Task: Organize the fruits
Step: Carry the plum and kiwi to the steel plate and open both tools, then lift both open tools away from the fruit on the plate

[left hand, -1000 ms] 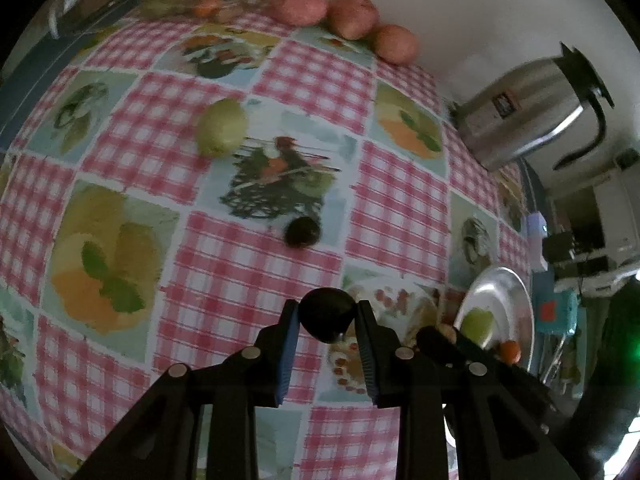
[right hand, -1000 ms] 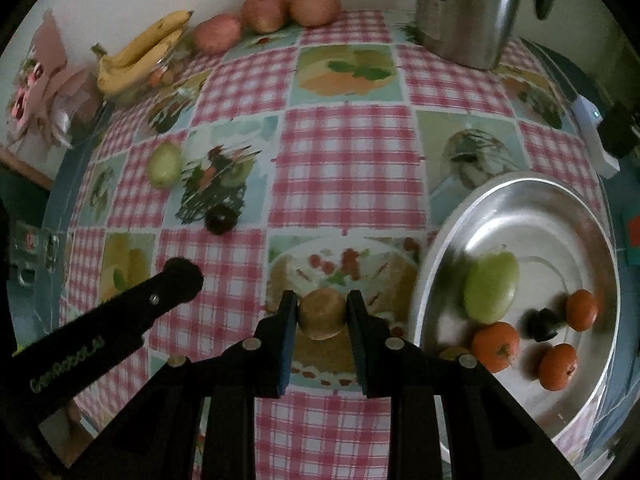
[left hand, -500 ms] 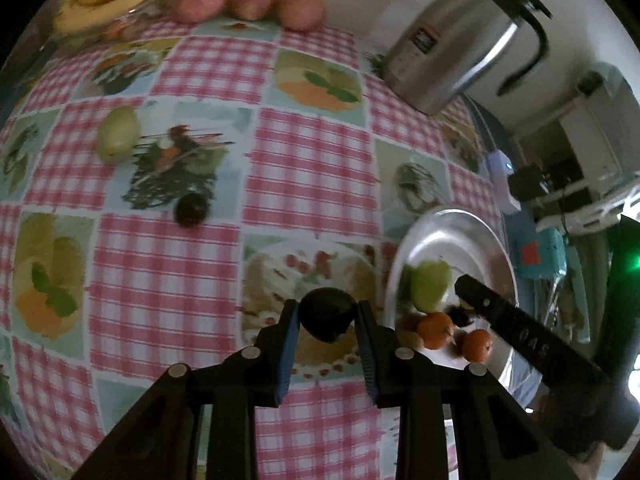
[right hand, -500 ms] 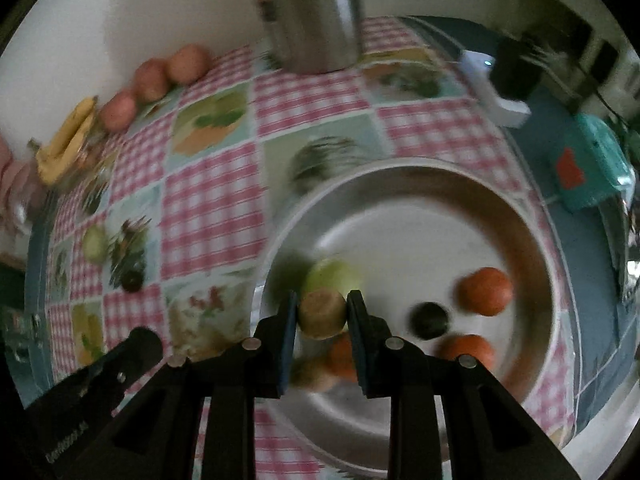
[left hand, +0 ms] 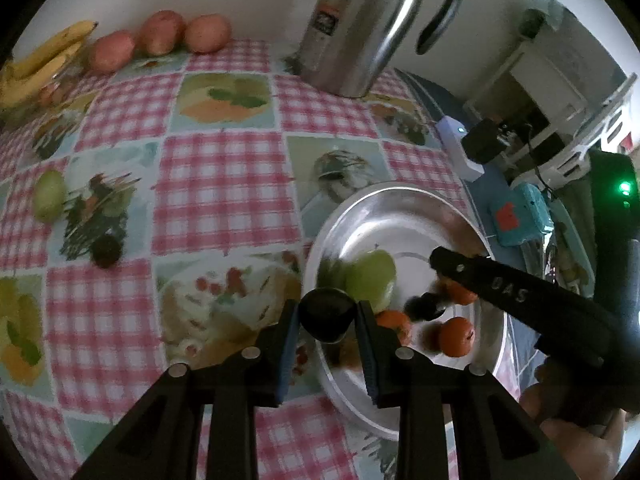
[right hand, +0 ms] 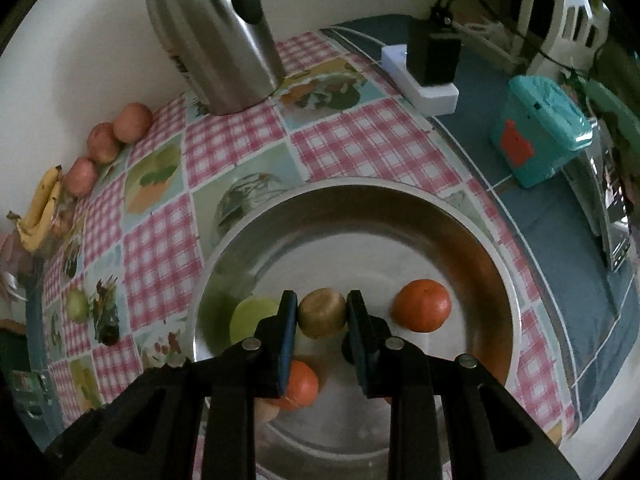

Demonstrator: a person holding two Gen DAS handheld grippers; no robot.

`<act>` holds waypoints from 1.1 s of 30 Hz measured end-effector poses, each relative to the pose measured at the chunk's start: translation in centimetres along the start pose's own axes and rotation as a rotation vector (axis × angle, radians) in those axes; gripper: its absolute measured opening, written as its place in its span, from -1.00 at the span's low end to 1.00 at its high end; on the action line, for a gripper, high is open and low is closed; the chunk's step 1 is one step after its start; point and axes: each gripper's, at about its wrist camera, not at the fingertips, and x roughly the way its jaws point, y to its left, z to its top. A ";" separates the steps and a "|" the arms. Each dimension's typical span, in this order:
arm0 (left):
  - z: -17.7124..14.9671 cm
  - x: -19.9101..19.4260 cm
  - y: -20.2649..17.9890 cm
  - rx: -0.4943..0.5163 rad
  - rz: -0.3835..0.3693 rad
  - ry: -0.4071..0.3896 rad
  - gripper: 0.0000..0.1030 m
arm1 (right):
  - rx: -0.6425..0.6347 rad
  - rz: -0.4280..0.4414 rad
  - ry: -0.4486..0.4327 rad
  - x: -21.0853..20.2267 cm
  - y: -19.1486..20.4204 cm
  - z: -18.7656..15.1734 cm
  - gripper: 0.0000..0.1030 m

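Left gripper [left hand: 327, 314] is clamped on a small dark round fruit [left hand: 327, 312], held over the near rim of the round steel tray [left hand: 400, 208]. Right gripper [right hand: 322, 316] is clenched on a brownish round fruit [right hand: 322, 312], held above the tray interior. Inside the tray are seen a green apple [left hand: 372, 278] and orange tangerines [right hand: 422, 305]. Farther left on the pink checked tablecloth [left hand: 220, 184], a second green fruit [left hand: 49, 196] and another dark fruit [left hand: 106, 250] are left. A steel kettle [left hand: 360, 28] is seen at the back.
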 end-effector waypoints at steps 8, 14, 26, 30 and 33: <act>0.1 1.0 -0.9 0.030 -0.026 -0.012 -0.41 | 0.032 -0.024 0.049 2.0 -1.2 -0.2 -0.48; -0.2 1.6 -1.1 0.044 -0.022 0.004 -0.41 | 0.031 -0.028 0.064 2.5 -1.1 -0.4 -0.48; -0.4 2.4 -1.2 0.054 -0.012 0.037 -0.37 | 0.022 -0.024 0.082 2.8 -0.7 -0.4 -0.30; -0.4 2.4 -1.1 0.048 -0.014 0.041 -0.26 | 0.013 -0.025 0.066 2.3 -0.6 -0.3 -0.20; -0.4 2.2 -1.1 0.042 -0.024 0.040 -0.09 | 0.015 -0.025 0.053 1.8 -0.6 -0.2 -0.18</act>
